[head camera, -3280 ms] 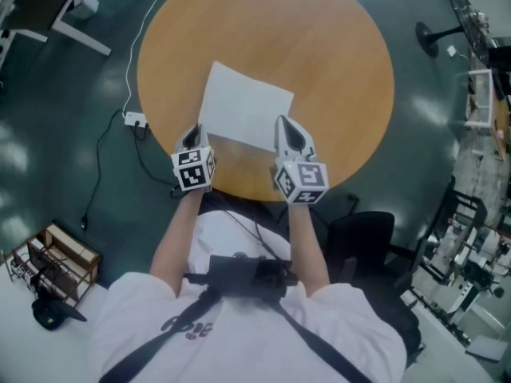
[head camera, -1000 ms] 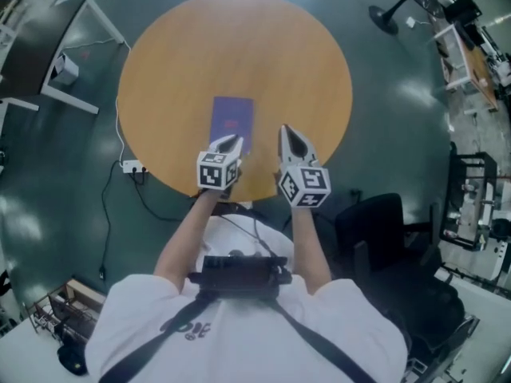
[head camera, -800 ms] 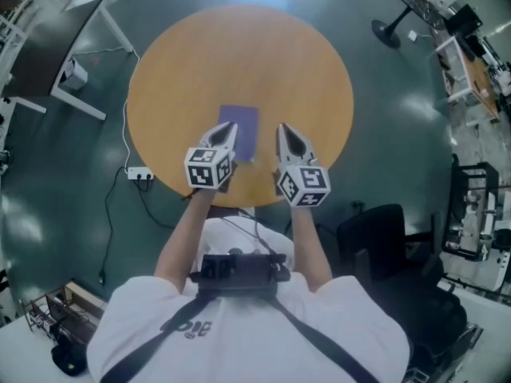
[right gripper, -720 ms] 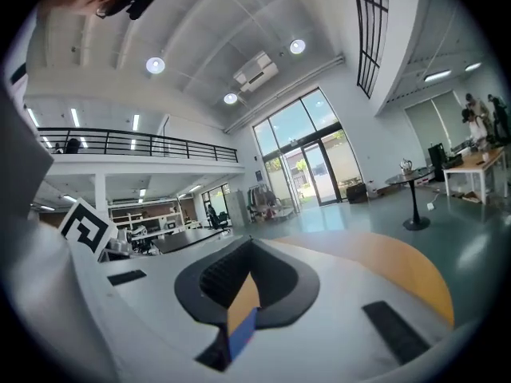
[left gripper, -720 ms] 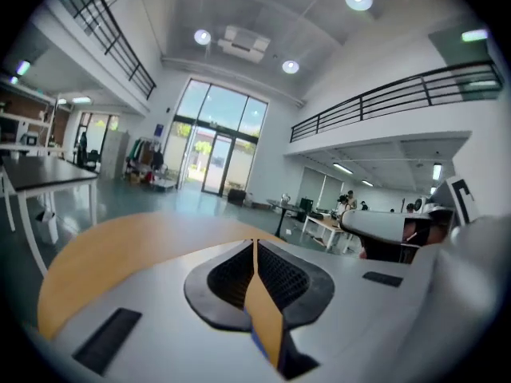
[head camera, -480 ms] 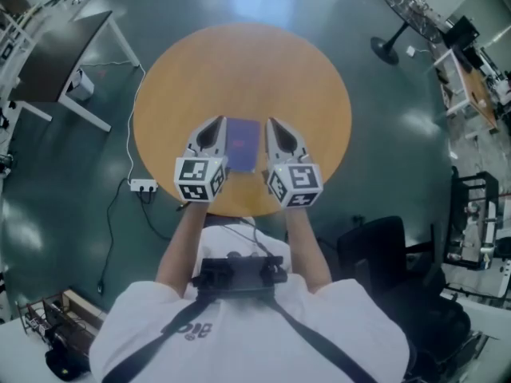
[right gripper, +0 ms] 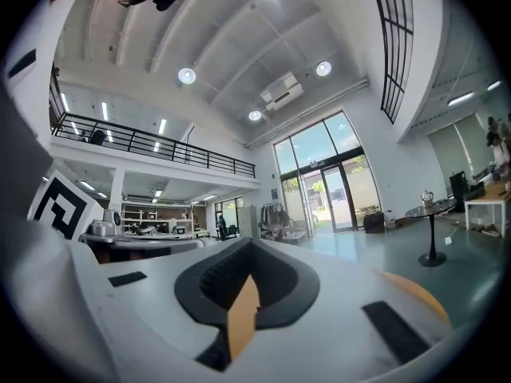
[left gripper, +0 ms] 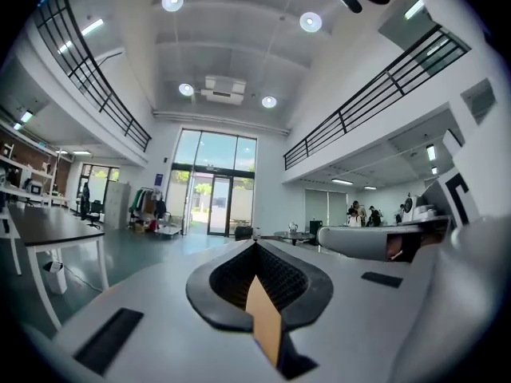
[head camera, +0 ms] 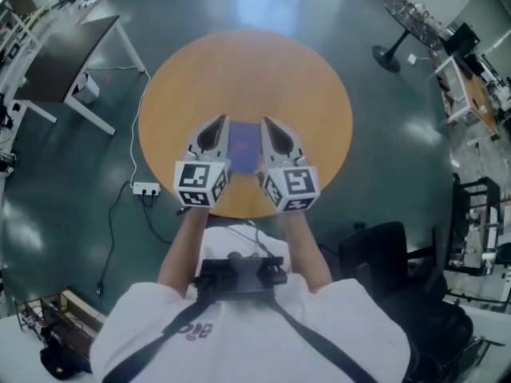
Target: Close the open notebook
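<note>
Left side first: the left gripper (head camera: 214, 134) is held level above the table, and its own view shows the jaws pressed together with nothing between them, just the hall beyond.

In the middle, the purple notebook (head camera: 244, 146) lies flat on the round wooden table (head camera: 303, 78), cover shut, on the half nearer the person. From the head view it sits between the two grippers, and neither one looks to be touching it.

The right gripper (head camera: 271, 134) is the same deal: level, jaws together, pinching nothing.

So it looks done to me. Main risk I'd guess: nothing is holding the cover down, so a springy spine could let it flop open. And if either gripper dips carelessly, it could nudge the notebook toward the near table edge.
</note>
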The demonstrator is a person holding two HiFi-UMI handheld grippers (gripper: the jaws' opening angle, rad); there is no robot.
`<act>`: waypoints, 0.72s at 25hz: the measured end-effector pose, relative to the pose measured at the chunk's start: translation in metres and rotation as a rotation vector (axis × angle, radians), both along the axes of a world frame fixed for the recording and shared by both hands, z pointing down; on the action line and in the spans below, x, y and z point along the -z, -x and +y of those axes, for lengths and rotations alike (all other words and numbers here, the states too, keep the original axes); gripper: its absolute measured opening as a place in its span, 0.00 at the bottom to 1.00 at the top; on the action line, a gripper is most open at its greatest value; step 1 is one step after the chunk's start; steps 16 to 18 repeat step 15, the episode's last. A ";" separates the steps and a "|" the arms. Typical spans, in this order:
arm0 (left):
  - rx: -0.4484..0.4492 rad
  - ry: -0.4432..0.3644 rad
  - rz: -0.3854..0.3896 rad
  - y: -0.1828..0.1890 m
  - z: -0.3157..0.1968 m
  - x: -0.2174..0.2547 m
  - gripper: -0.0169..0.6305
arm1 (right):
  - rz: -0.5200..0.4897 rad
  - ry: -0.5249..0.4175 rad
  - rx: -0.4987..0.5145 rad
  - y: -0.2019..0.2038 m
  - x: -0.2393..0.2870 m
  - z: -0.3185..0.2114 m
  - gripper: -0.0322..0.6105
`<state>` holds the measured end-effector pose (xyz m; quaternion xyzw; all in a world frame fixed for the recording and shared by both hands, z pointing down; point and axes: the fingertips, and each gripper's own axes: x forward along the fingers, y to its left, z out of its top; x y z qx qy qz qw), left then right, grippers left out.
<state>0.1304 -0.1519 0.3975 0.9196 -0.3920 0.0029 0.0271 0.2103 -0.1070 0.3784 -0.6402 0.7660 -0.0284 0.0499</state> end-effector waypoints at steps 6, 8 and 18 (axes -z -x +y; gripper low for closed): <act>-0.004 0.003 0.014 0.002 0.004 -0.002 0.05 | 0.009 0.004 -0.005 0.003 -0.002 0.004 0.08; -0.002 0.004 0.016 0.001 0.006 -0.002 0.05 | 0.009 0.003 -0.005 0.002 -0.002 0.006 0.08; -0.006 0.009 0.014 -0.005 0.015 -0.006 0.05 | 0.019 0.014 -0.003 -0.004 -0.008 0.008 0.08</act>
